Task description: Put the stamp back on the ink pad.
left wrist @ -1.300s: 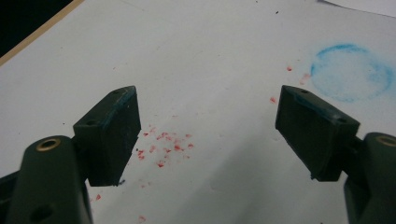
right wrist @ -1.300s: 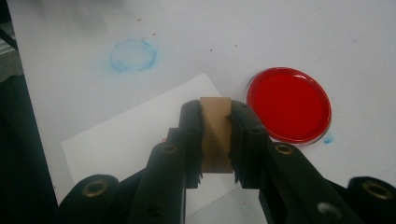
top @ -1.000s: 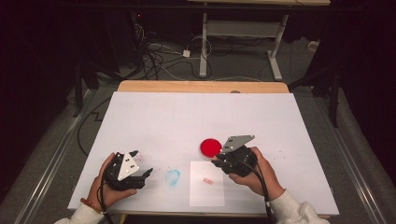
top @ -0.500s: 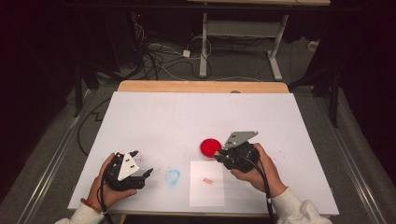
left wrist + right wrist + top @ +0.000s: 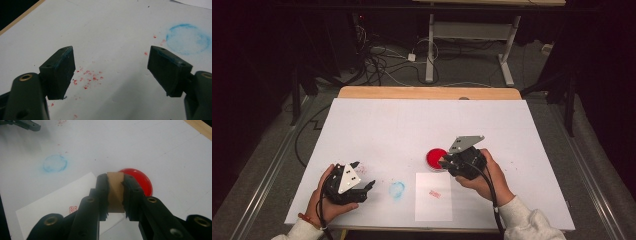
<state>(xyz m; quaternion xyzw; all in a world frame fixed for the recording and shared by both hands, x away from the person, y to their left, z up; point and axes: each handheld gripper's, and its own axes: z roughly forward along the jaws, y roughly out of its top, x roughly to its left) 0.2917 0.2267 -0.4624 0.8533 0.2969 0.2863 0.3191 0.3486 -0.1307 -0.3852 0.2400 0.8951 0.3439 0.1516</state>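
Dark room is surrounding a white-covered surface [image 5: 427, 125] in the high view, with tangled cables [image 5: 377, 55] and a metal frame's legs lying on the floor beyond the far wooden edge. At near left, the left gripper [image 5: 362, 187] is sitting in a hand with its jaws spread apart; at right, the right gripper [image 5: 443, 161] is hovering just beside a red ink pad [image 5: 435, 157], partly covering it. A paper sheet [image 5: 433, 196] with a small red mark, too tiny to read, is lying near the front edge, a faint blue ring [image 5: 396, 189] to its left.

Looking along the left gripper [image 5: 111, 67], its jaws are standing wide apart over red specks [image 5: 87, 77], the blue ring [image 5: 188, 38] lying at far right.

Looking along the right gripper [image 5: 115, 186], its jaws are clamping a tan wooden stamp block [image 5: 115, 192], whose lower end is hidden; the red ink pad [image 5: 140, 180] is lying right behind it, and the paper sheet [image 5: 60, 202] is being cut off below.
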